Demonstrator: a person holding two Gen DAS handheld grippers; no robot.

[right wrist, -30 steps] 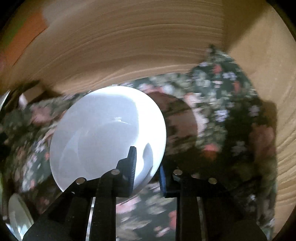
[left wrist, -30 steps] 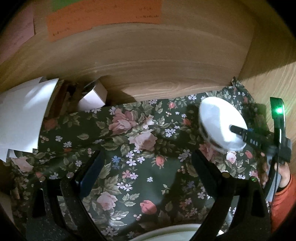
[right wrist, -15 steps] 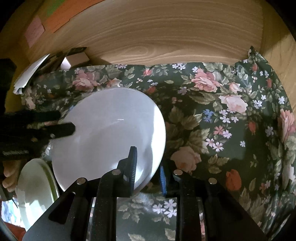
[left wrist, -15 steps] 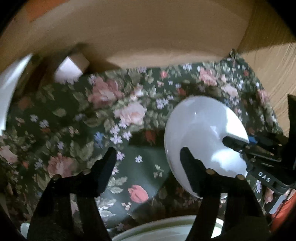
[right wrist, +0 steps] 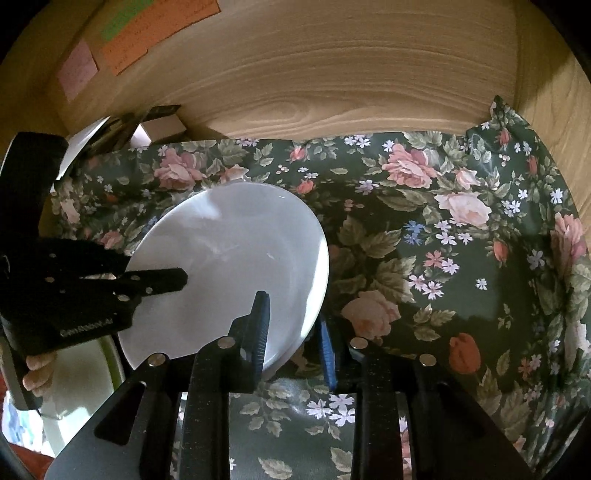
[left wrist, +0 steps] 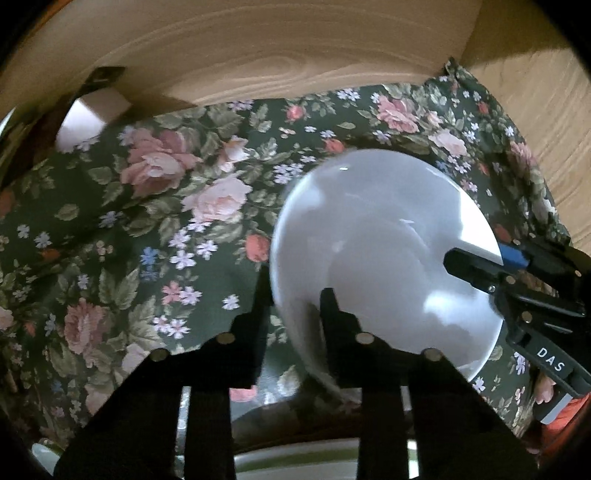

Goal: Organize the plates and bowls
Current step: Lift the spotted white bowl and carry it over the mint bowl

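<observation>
Left wrist view: a round, glossy white plate (left wrist: 384, 258) sits tilted above a dark green floral cloth (left wrist: 155, 229) inside a pale wood-grain enclosure (left wrist: 258, 48). The left gripper (left wrist: 295, 295), its jaws just closing, clamps the plate's near rim; the right gripper (left wrist: 476, 264) pinches the far rim. Right wrist view: same plate (right wrist: 229, 266), both grippers (right wrist: 291, 314) (right wrist: 181, 278) clenched on it. Only here appear coloured paper notes (right wrist: 155, 29) and a green-rimmed plate (right wrist: 85, 373) beneath, lower left.

Dim, warm light; the white plate (left wrist: 384, 254) glares softly (shadow-patched), fisheye edges bend into black, left view slightly blurred.
</observation>
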